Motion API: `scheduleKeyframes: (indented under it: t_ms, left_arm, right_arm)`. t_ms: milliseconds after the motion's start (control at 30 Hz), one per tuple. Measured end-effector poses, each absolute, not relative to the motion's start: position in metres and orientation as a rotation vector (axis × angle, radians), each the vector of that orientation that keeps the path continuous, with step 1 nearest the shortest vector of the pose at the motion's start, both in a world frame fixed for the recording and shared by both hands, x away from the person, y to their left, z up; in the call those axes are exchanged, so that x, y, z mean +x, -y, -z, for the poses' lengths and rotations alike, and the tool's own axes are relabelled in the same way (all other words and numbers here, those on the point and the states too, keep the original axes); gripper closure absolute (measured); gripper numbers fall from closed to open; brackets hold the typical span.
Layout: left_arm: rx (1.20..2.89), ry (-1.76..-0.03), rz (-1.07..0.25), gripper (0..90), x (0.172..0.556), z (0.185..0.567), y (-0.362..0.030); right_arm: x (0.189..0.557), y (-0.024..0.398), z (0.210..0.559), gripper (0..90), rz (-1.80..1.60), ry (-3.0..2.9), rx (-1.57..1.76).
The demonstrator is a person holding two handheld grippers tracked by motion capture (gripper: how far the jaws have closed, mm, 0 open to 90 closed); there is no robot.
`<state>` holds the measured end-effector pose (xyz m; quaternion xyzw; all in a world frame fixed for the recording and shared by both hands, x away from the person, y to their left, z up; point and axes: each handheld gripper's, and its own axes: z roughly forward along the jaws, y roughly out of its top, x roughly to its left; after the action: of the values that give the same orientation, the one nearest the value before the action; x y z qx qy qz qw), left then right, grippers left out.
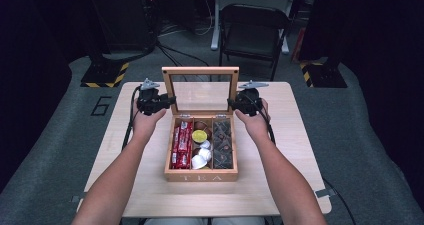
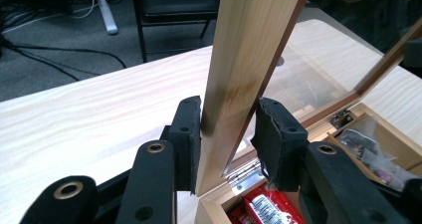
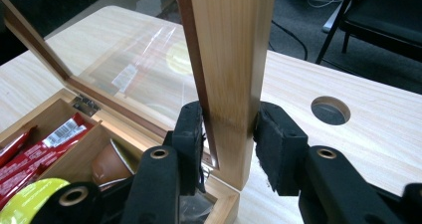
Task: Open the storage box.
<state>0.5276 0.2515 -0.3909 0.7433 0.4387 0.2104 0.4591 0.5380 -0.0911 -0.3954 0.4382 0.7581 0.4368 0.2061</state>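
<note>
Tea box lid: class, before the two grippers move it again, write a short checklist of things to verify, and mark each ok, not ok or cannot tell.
1. Left gripper clamped on the lid's side rail: ok.
2. Right gripper clamped on the opposite rail: ok.
3. Lid upright, hinges attached: ok.
4. Tea box flat on the table: ok.
5. Red packets and pods sit below the rim: cannot tell.
6. Cables clear of the lid's path: ok.

"TEA" reads on the front wall of the wooden box [image 1: 201, 177], nearer the person than both grippers. A large "6" marks the grey floor mat [image 1: 101, 106], left of the left gripper [image 1: 167, 101].
</note>
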Motion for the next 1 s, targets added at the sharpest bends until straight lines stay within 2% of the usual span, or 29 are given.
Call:
scheduleKeyframes:
  t_ms: [433, 1000]
  left_arm:
    - [1.824, -1.097, -0.52, 63.5, 0.529, 0.3915, -0.2505]
    - [1.793, -1.128, -0.515, 64.2, 0.5331, 0.3932, -0.2485]
  right_arm:
    - [0.5417, 0.0908, 0.4003, 61.0, -1.238, -2.111, 1.234]
    - [0.545, 0.0903, 0.4027, 64.8, -1.209, -2.096, 1.213]
